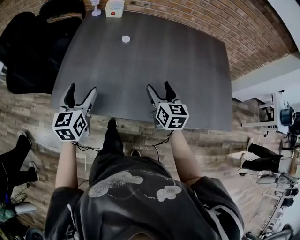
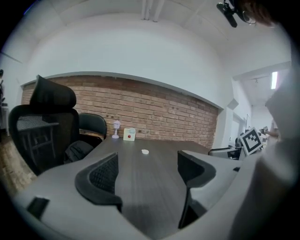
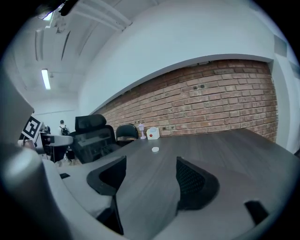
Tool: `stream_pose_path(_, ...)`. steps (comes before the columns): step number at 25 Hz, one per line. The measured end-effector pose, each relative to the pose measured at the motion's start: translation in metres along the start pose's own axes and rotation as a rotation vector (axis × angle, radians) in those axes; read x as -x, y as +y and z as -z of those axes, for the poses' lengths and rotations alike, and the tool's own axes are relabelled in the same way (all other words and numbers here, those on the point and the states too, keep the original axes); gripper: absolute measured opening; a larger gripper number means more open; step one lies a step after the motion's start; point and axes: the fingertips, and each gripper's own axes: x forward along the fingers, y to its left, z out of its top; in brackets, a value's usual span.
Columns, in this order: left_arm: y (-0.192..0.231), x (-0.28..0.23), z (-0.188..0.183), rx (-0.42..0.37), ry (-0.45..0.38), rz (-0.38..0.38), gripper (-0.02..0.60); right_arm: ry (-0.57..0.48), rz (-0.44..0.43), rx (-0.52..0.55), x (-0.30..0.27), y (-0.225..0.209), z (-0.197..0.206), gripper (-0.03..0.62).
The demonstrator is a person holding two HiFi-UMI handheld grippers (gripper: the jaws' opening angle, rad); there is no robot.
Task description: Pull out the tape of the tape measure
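At the bottom of the head view, a dark shirt with a pale print (image 1: 136,187) was seen, with both forearms stretched forward above it. The left gripper (image 1: 82,91) was held at the lower left of the table (image 1: 187,70), over its near edge, and the right gripper (image 1: 159,89) was held level with it toward the centre. In each gripper view the jaws were seen spread wide apart, with only bare dark tabletop between them and nothing gripped.

Farther up the frame, well apart from both grippers, the tape measure (image 1: 125,39) was seen as a small round white object lying alone on the tabletop, in the upper middle of the head view. No tape could be seen drawn out of it.

Beyond it, at the far edge of the table, a white box with a red button (image 1: 114,8) was set, and a small white stand-like object (image 1: 96,9) was placed just to its left. A black office chair (image 1: 28,47) was seen beside the table at the upper left.
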Motion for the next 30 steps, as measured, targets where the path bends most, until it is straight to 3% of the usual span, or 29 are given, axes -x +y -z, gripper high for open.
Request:
stream_pose_path(6, 0.063, -0.087, -0.024, 0.01, 0.016, 0.068, 0.39, 0.07, -0.002, -0.015, -0.102, 0.003, -0.014, 0.321)
stream_pose_path(16, 0.128, -0.167, -0.051, 0.012, 0.05, 0.164, 0.39, 0.186, 0.016, 0.086, -0.228, 0.023, -0.023, 0.321)
stream_pose_path(24, 0.148, -0.228, -0.061, -0.016, 0.089, 0.25, 0.39, 0.291, 0.027, 0.159, -0.304, 0.009, -0.018, 0.321)
stream_pose_path(30, 0.153, -0.273, -0.049, 0.016, 0.131, 0.293, 0.388, 0.383, 0.021, 0.178, -0.354, -0.004, 0.007, 0.321)
